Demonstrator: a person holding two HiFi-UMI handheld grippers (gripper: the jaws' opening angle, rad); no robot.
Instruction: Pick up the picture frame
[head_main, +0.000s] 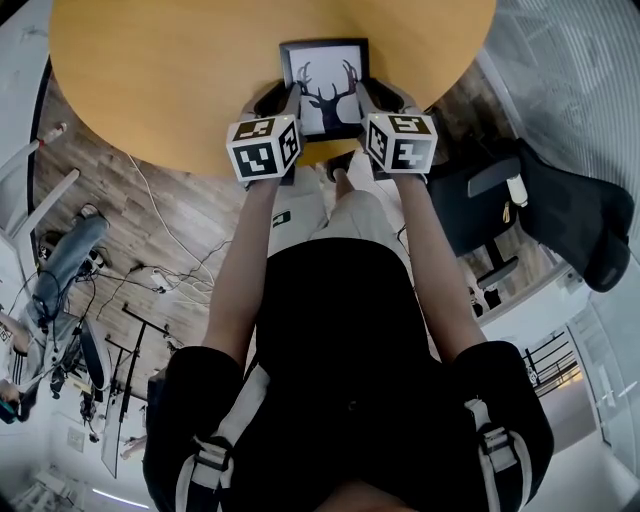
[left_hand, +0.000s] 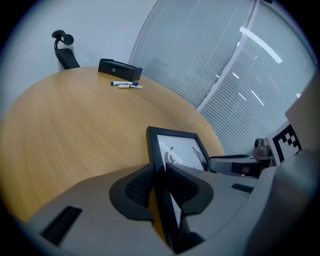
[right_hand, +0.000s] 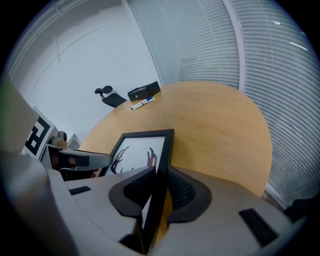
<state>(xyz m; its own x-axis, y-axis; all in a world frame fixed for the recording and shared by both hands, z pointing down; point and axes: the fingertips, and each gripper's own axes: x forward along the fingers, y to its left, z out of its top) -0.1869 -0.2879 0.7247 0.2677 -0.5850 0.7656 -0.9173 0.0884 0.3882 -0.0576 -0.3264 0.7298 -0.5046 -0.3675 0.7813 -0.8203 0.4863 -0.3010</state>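
On the near side of a round wooden counter (head_main: 160, 90):

- Picture frame (head_main: 325, 85), one. Black rim, antlered deer print, face up. Long axis runs away from the person, with the antlers toward the far rim. Whether it rests on the counter or is raised off it cannot be told.
- Tools, two. Left tool (left_hand: 159, 175) is clenched on the frame's left rail and right tool (right_hand: 161, 180) on its right rail, with the pads against the rim on both.
- Markers (left_hand: 126, 84), two, side by side near the far rim.
- Black box (left_hand: 120, 68), one, just behind the markers.
- Office chair (head_main: 560, 215), one, black, at the person's right.
- Room: wood-plank floor (head_main: 150, 230), white slatted blinds (left_hand: 210, 65).
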